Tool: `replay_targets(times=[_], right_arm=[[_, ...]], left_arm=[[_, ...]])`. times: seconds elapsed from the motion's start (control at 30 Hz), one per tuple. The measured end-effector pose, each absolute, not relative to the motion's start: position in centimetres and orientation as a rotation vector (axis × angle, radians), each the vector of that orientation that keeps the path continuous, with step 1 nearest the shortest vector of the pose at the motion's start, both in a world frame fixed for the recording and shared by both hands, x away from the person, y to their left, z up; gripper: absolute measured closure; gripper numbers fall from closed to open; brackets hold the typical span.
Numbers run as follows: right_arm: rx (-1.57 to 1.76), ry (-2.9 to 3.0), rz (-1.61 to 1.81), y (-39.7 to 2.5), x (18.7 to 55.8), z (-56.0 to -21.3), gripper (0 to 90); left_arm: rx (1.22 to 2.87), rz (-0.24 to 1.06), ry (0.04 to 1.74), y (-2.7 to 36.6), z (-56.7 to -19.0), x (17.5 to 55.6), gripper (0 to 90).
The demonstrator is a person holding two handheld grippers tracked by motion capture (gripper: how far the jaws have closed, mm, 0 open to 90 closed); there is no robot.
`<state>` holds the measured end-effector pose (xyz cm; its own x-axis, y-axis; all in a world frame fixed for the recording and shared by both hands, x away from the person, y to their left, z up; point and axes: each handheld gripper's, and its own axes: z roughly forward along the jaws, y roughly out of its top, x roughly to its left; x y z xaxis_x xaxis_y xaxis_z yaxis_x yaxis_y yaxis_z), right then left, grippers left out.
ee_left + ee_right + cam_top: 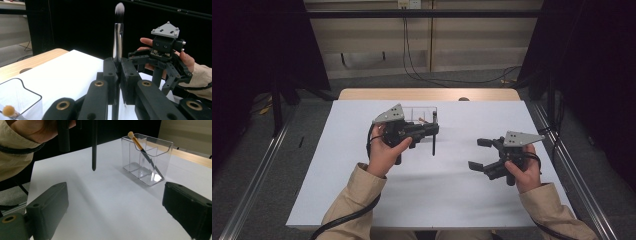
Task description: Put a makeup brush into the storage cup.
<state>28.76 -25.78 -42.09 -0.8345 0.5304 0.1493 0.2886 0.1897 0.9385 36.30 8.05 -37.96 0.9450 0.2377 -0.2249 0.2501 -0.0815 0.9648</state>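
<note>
A person sat at a table covered with a white sheet (362,190), holding a two-jaw gripper in each hand. The left gripper (430,131) had its jaws clamped tight around a makeup brush (118,42), gripping it partway along the handle. The brush stood upright, with its soft white-tipped bristles pointing up and its black handle end hanging in the air above the white sheet, not touching it. Just behind the left gripper, toward the far edge of the sheet, stood a clear plastic organizer (147,157) divided into compartments. Inside one compartment, a second brush with a tan head (140,145) leaned at a slant, head up, against the organizer's rim. The right gripper (478,153) was held low over the right half of the sheet, well apart from the brush and the organizer. Its jaws were spread wide with nothing between them. The person's sleeves (354,200) were beige, and a black cable trailed from each gripper.
</note>
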Motion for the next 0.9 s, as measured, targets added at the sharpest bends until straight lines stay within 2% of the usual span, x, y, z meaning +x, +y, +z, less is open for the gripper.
replay_targets(times=[0.9], right_arm=[[0.845, 2.231, 1.645, -28.6, 27.4, -43.0, 6.7]], left_arm=[[1.659, 0.012, 0.376, 8.2, -37.6, 36.4, 84.1]])
